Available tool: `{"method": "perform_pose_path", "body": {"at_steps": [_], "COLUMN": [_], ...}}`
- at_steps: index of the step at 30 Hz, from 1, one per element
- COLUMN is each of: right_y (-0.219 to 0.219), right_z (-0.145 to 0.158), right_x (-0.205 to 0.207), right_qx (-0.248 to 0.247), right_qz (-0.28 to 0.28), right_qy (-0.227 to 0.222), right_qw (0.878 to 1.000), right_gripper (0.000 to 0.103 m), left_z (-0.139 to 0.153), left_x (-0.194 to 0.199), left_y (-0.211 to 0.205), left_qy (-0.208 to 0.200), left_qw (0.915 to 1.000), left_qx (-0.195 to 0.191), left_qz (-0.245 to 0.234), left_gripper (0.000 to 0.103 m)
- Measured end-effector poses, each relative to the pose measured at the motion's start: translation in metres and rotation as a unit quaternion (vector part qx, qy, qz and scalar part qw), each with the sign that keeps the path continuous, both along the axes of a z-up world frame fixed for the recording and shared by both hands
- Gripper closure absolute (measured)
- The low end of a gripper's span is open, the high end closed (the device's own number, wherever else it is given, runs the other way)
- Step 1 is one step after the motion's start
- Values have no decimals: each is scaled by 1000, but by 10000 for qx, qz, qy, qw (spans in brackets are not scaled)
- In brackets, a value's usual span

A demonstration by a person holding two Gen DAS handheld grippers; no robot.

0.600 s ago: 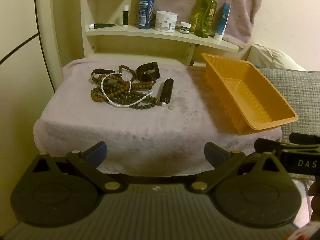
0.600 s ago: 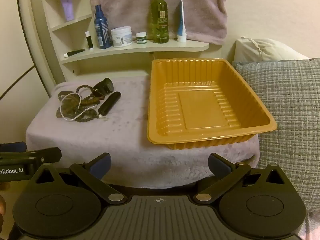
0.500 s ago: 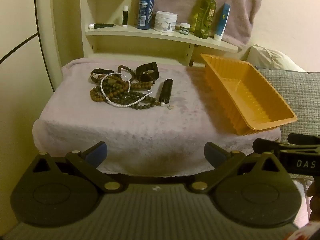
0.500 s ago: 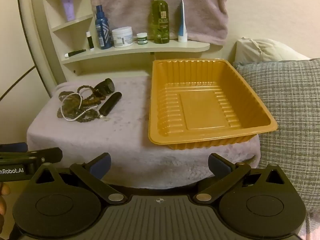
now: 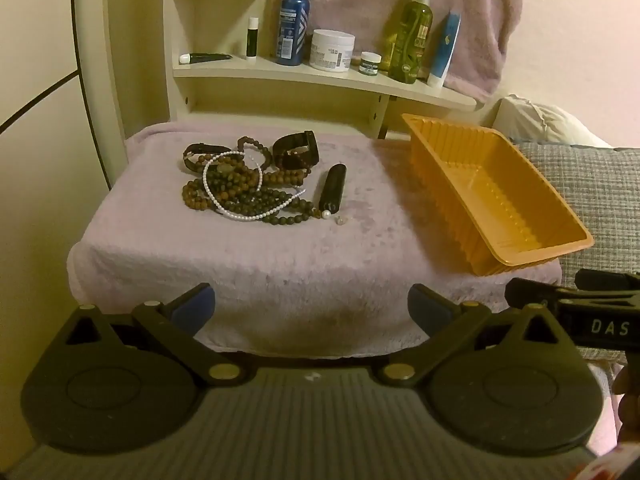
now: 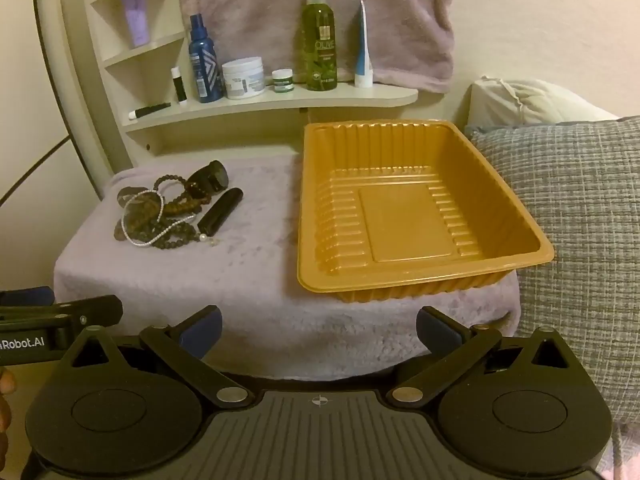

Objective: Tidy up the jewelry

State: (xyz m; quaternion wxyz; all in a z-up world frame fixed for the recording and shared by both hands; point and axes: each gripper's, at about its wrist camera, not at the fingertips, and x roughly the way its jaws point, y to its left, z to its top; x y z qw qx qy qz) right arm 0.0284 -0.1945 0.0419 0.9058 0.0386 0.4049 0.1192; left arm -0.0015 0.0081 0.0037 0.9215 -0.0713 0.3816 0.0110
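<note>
Orange plastic tray (image 6: 520, 216) lying empty; jewelry pile (image 5: 244, 182) sitting apart on towel-covered stand (image 5: 248, 256). We are creeping both grippers slightly nearer: left gripper (image 5: 310, 304) and right gripper (image 6: 318, 326) both spread, holding nothing. Sorting not begun.

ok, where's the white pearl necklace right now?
In the left wrist view the white pearl necklace lies atop the brown wooden bead pile on the lilac towel's left, beside the black cylindrical tube.
</note>
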Motion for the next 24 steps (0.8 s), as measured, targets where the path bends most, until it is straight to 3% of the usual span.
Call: {"method": "perform_pose_path", "body": {"at_steps": [24], "right_y": [0], "right_z": [0], "right_x": [1], "right_qx": [16], "right_qz": [-24], "right_qy": [-12], "right_qw": [10000], "right_gripper": [1], "left_z": [0], "left_x": [2], "left_y": [-3], "left_qy": [-11], "left_qw": [10000], "left_qx": [1], "left_qz": [-34], "left_gripper": [2]}}
